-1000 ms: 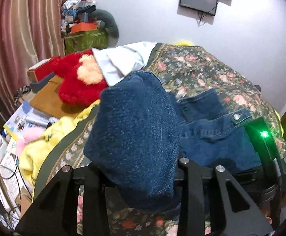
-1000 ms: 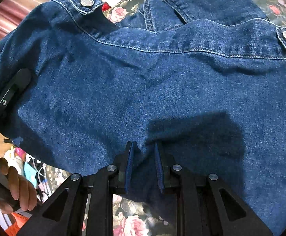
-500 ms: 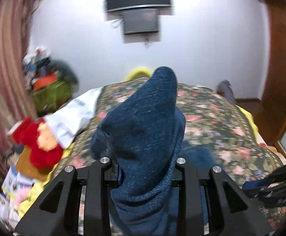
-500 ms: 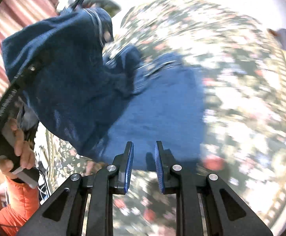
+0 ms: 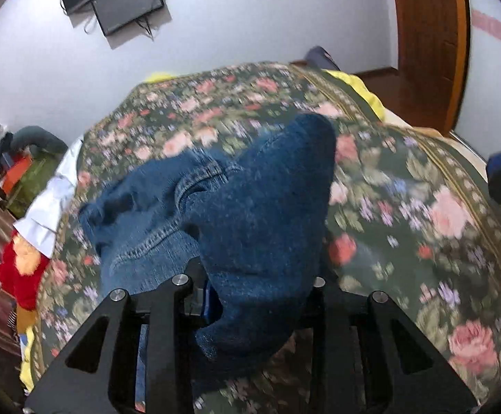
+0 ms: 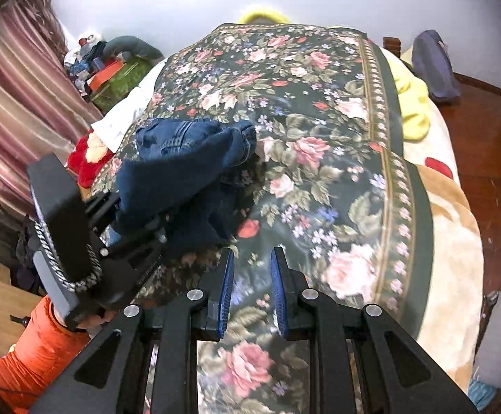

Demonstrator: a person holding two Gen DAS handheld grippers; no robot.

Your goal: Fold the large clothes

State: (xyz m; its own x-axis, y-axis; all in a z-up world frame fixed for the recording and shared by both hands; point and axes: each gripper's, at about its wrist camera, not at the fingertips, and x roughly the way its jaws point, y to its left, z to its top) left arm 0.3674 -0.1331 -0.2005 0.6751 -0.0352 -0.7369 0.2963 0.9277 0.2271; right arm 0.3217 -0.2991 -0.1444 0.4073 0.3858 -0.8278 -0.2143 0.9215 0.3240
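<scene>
Left hand-held gripper [image 5: 257, 296] clamped on heavy, limp denim jacket [image 6: 188, 165]; right hand-held gripper [image 6: 252, 288] apart, empty. Hems offer firmest hold.

Black right gripper [image 6: 251, 289], blue pads [image 6: 225, 289], silver screws, orange sleeve [image 6: 40, 341].

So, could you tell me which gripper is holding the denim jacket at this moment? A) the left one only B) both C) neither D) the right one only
A: the left gripper is bunched up with the denim jacket, while the right gripper is open with nothing in it above the floral bedspread.
</scene>
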